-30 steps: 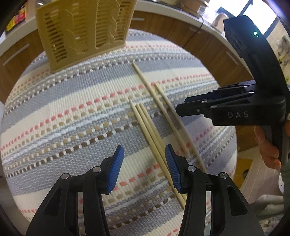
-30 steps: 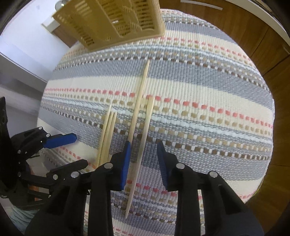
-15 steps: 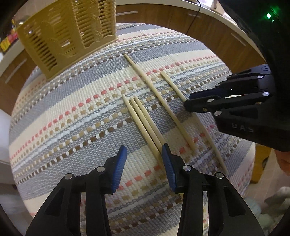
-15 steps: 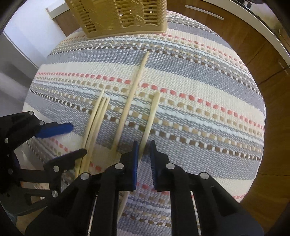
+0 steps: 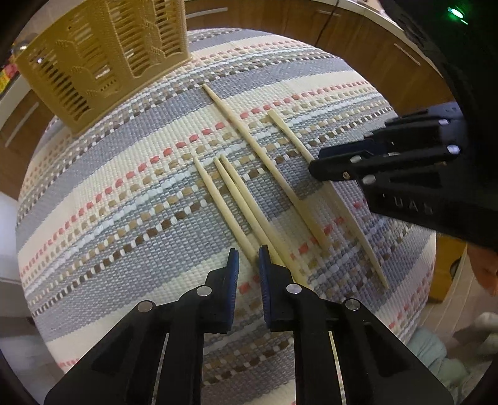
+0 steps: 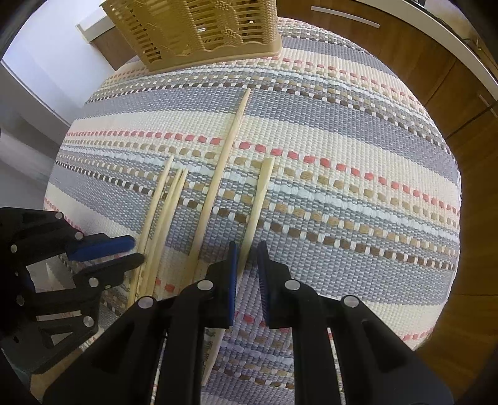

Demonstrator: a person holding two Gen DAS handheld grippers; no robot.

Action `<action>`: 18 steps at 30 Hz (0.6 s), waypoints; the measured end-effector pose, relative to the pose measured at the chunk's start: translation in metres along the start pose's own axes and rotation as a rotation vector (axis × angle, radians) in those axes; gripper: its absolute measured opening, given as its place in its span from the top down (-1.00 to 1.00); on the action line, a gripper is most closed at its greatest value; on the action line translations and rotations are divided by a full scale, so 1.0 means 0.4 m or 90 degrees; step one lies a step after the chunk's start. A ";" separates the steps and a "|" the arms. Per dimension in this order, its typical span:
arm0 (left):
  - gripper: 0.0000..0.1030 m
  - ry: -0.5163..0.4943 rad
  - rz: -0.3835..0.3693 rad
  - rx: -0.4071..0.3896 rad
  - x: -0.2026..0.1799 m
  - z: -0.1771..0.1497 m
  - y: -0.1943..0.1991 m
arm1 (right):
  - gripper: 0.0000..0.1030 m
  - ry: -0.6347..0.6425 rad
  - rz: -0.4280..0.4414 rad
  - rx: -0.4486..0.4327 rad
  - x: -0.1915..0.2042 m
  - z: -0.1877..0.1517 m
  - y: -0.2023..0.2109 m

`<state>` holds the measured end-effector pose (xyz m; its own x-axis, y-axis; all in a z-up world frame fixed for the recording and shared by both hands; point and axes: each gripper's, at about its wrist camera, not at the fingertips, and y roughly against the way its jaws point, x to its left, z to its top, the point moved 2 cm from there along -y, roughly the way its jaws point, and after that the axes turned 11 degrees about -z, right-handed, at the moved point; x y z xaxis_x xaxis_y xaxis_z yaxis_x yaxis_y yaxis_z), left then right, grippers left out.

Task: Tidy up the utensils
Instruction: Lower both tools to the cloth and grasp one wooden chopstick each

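Note:
Several pale wooden chopsticks lie on a striped woven mat (image 5: 102, 202). My left gripper (image 5: 249, 260) has closed its blue pads around the leftmost chopstick (image 5: 218, 199) of a group of three. My right gripper (image 6: 248, 258) has closed on the rightmost chopstick (image 6: 260, 193), which runs down between its jaws; in the left wrist view it (image 5: 314, 162) sits over that same stick (image 5: 288, 132). A longer chopstick (image 6: 222, 162) lies between the groups. A tan slotted basket (image 5: 102, 59) stands at the far edge of the mat, also in the right wrist view (image 6: 199, 28).
The mat (image 6: 342, 187) covers a round table. Wooden cabinets (image 6: 404, 62) with metal handles run behind and to the right. The left gripper's body (image 6: 56, 268) shows at the lower left of the right wrist view.
Both grippers lowered toward the mat and narrowed their jaws: the left from wide open to closed around a chopstick, the right from half open to closed on the rightmost chopstick.

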<state>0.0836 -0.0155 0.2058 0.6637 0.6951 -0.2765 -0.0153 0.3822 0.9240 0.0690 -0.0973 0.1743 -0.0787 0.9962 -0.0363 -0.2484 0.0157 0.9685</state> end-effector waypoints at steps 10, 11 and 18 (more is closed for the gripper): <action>0.86 0.021 0.011 -0.001 0.006 0.028 -0.016 | 0.87 0.058 -0.019 0.011 0.030 0.006 0.011; 0.87 0.021 0.015 -0.004 0.007 0.028 -0.014 | 0.88 0.063 -0.019 0.012 0.033 0.005 0.012; 1.00 0.074 0.016 -0.060 0.093 0.016 0.041 | 0.93 0.063 -0.016 0.000 0.040 -0.007 0.035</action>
<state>0.1129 0.0130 0.2125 0.5706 0.7693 -0.2873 -0.1046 0.4151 0.9037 0.0613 -0.0813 0.1866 -0.1680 0.9821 -0.0849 -0.2517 0.0405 0.9670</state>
